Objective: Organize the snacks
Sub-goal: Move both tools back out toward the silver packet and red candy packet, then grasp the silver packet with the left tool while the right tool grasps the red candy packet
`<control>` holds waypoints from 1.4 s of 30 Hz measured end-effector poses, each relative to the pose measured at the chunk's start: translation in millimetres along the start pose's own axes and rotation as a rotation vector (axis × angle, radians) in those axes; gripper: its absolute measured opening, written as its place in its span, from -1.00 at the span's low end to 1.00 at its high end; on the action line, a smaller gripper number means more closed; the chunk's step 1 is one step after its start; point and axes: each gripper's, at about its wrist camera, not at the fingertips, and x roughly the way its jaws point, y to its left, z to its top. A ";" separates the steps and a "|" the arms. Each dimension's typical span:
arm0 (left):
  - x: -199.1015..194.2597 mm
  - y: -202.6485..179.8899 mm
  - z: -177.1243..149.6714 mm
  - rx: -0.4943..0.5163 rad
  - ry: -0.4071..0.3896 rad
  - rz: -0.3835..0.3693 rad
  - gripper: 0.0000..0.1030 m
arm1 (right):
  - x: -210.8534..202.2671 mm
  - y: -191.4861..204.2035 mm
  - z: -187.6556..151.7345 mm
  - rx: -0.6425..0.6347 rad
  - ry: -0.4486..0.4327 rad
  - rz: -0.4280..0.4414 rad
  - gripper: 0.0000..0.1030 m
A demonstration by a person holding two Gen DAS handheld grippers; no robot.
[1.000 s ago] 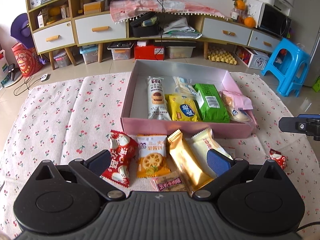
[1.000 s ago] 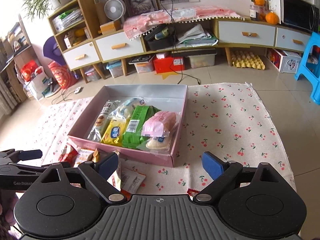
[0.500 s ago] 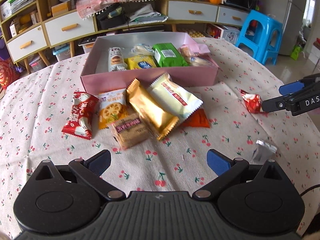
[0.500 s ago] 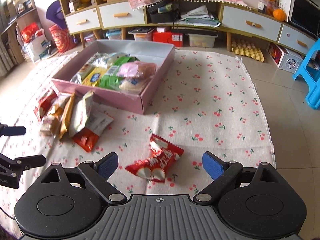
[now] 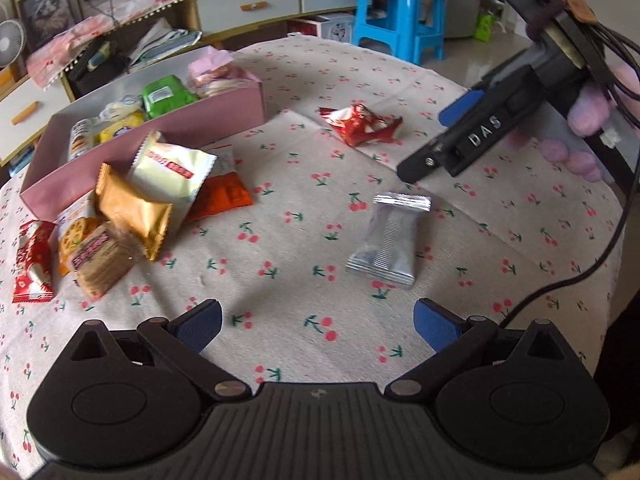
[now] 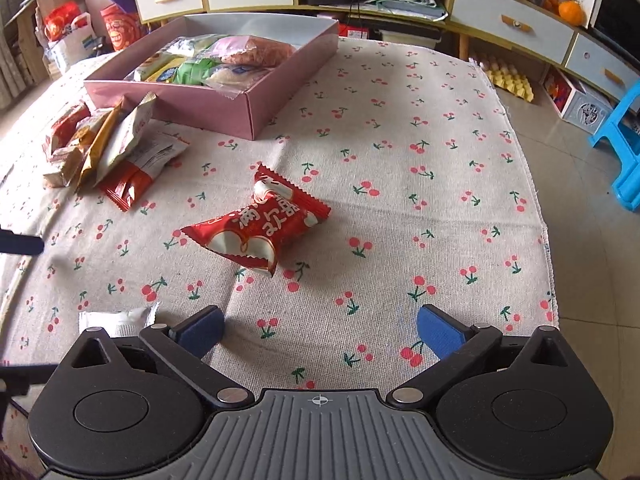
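A pink box [image 5: 168, 136] [image 6: 280, 92] holds several snack packs. A pile of loose snacks [image 5: 132, 208] [image 6: 104, 148] lies in front of it on the cherry-print cloth. A silver packet [image 5: 388, 244] lies just ahead of my left gripper [image 5: 316, 328], which is open and empty. A red packet [image 6: 256, 228] [image 5: 360, 124] lies ahead of my right gripper [image 6: 318, 332], also open and empty. The silver packet's edge also shows in the right wrist view [image 6: 116, 320], beside the right gripper's left finger. The right gripper also shows in the left wrist view [image 5: 460, 132], near the red packet.
The cloth [image 6: 420, 168] ends at tiled floor on the right. A blue stool [image 5: 400, 12] and low cabinets [image 6: 512, 28] stand beyond it. A cable [image 5: 592, 264] trails from the right gripper over the cloth.
Both grippers have pulled back and swung right, away from the box. The silver packet now lies ahead of the left gripper and the red packet closer to the right one.
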 end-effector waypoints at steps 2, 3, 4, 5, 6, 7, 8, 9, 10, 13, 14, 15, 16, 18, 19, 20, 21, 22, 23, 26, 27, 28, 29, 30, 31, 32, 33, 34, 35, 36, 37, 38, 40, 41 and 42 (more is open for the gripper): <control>1.1 -4.9 -1.4 -0.007 -0.025 -0.023 1.00 | -0.1 -0.4 -2.7 -0.019 -0.029 0.012 1.00; 1.9 -6.5 -1.4 -0.013 -0.028 -0.031 1.00 | -0.2 -0.7 -4.0 -0.026 -0.039 0.016 1.00; 2.7 -8.9 -1.0 -0.017 -0.037 -0.027 1.00 | -0.1 -1.0 -4.4 -0.031 -0.047 0.019 1.00; 3.4 -10.3 -0.8 -0.017 -0.045 -0.026 1.00 | 0.3 -0.9 -4.5 -0.031 -0.058 0.021 1.00; 4.4 -11.2 0.0 -0.018 -0.055 -0.027 1.00 | 0.3 -0.3 -5.9 -0.033 -0.071 0.021 1.00; 5.1 -11.7 0.8 -0.017 -0.062 -0.028 1.00 | 0.5 0.2 -6.7 -0.034 -0.083 0.021 1.00; 6.1 -12.1 2.1 -0.017 -0.068 -0.029 1.00 | 1.2 0.9 -6.7 -0.034 -0.095 0.023 1.00; 7.4 -12.5 3.7 -0.017 -0.070 -0.029 1.00 | 2.3 1.6 -6.1 -0.035 -0.107 0.023 1.00; 8.4 -12.5 5.6 -0.018 -0.071 -0.029 1.00 | 3.5 2.4 -5.6 -0.034 -0.119 0.023 1.00; 11.1 -12.6 9.2 -0.017 -0.084 -0.027 1.00 | 7.5 5.4 -1.3 -0.032 -0.140 0.023 1.00; 12.0 -12.5 10.1 -0.018 -0.088 -0.026 1.00 | 8.7 6.2 0.5 -0.027 -0.144 0.021 1.00; 13.4 -11.9 11.8 -0.023 -0.090 -0.024 1.00 | 10.1 7.3 2.1 -0.021 -0.150 0.017 1.00; 14.7 -12.0 13.8 -0.027 -0.089 -0.020 1.00 | 11.5 8.5 3.2 -0.017 -0.157 0.013 1.00; 16.5 -12.4 16.7 -0.036 -0.089 -0.014 1.00 | 14.3 11.6 6.1 -0.008 -0.166 0.006 1.00; 16.7 -12.7 16.9 -0.041 -0.093 -0.010 1.00 | 15.4 12.6 7.6 -0.003 -0.168 0.003 1.00; 16.9 -12.9 16.7 -0.043 -0.098 -0.007 1.00 | 16.6 13.5 9.1 0.003 -0.172 -0.001 1.00; 16.7 -13.2 16.5 -0.044 -0.102 -0.007 1.00 | 17.6 14.4 10.3 0.009 -0.173 -0.006 1.00; 16.5 -12.8 17.0 -0.046 -0.107 -0.009 0.97 | 18.2 15.2 11.5 0.014 -0.173 -0.009 1.00; 15.5 -12.6 17.2 -0.045 -0.115 -0.011 0.85 | 18.8 15.8 12.2 0.017 -0.174 -0.012 1.00; 12.2 -13.2 18.2 -0.034 -0.132 -0.021 0.46 | 19.8 18.0 13.7 0.009 -0.181 -0.011 0.98; 11.7 -13.1 18.7 -0.032 -0.135 -0.023 0.35 | 19.8 18.4 14.1 0.006 -0.183 -0.007 0.98; 11.7 -12.7 19.2 -0.032 -0.137 -0.025 0.30 | 19.7 18.8 14.3 0.004 -0.185 -0.002 0.95; 11.2 -12.6 19.3 -0.033 -0.139 -0.026 0.20 | 19.3 19.4 14.6 0.003 -0.188 0.001 0.92; 10.8 -12.4 19.6 -0.034 -0.141 -0.026 0.09 | 19.0 19.9 14.8 0.001 -0.190 0.003 0.90; 11.0 -11.7 20.3 -0.037 -0.142 -0.027 0.04 | 18.5 20.4 14.9 -0.001 -0.192 0.006 0.85; 11.5 -11.0 21.0 -0.040 -0.142 -0.027 -0.07 | 17.8 21.3 14.9 -0.004 -0.195 0.011 0.80; 11.4 -10.1 21.6 -0.044 -0.142 -0.027 -0.17 | 17.4 21.9 14.9 -0.007 -0.196 0.014 0.78; 11.4 -9.0 22.1 -0.050 -0.141 -0.029 -0.21 | 16.8 22.6 14.9 -0.010 -0.196 0.016 0.73; 11.5 -7.6 22.7 -0.058 -0.140 -0.030 -0.29 | 16.4 23.3 15.0 -0.013 -0.199 0.019 0.67; 11.3 -6.1 23.2 -0.067 -0.139 -0.030 -0.38 | 16.0 23.7 15.2 -0.014 -0.201 0.020 0.63; 11.2 -5.0 23.5 -0.074 -0.138 -0.031 -0.43 | 15.3 24.4 15.7 -0.014 -0.203 0.022 0.53; 11.3 -3.6 23.9 -0.082 -0.136 -0.033 -0.44 | 14.6 24.8 16.2 -0.013 -0.204 0.025 0.40; 10.8 -1.5 24.1 -0.096 -0.135 -0.034 -0.46 | 13.1 25.5 17.3 -0.009 -0.207 0.031 0.20; 10.4 -1.2 24.3 -0.098 -0.135 -0.029 -0.47 | 12.5 25.6 17.8 -0.007 -0.208 0.034 0.10; 10.4 -0.6 24.6 -0.098 -0.132 -0.025 -0.48 | 12.0 25.5 18.2 -0.005 -0.209 0.039 0.04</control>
